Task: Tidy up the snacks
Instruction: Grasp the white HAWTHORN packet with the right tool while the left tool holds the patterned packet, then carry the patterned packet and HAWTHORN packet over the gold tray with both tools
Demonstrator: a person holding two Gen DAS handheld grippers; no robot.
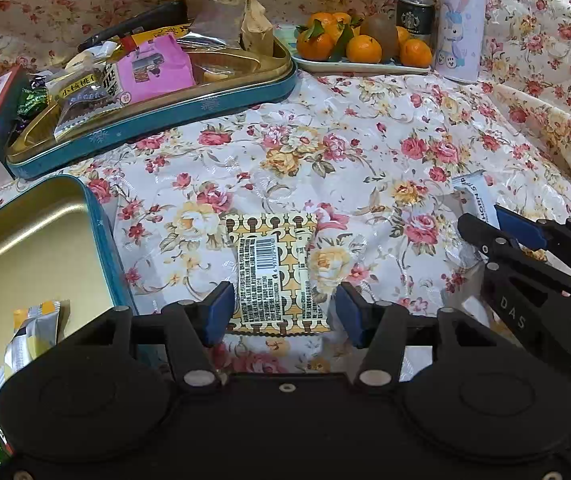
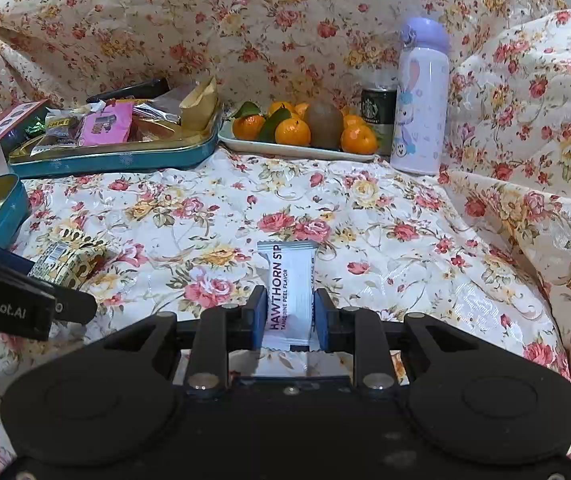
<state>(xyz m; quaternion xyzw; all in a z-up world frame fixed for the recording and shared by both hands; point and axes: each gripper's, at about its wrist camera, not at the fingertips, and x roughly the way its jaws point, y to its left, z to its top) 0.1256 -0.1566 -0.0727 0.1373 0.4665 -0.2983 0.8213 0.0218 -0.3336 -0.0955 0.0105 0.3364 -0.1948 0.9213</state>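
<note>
On the floral cloth (image 1: 365, 152), between the wide-spread fingers of the left gripper (image 1: 285, 312): yellow patterned snack packet (image 1: 275, 272), lying flat, barcode up, ungripped. Further right, clamped between the nearly closed fingers of the right gripper (image 2: 289, 318): white hawthorn strip packet (image 2: 289, 292). Behind, heaped with snacks: teal tin (image 1: 173, 116).

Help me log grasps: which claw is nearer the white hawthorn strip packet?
Right. The right claw has its fingers on both sides of the hawthorn packet; the left claw straddles the yellow patterned packet beside it.
</note>
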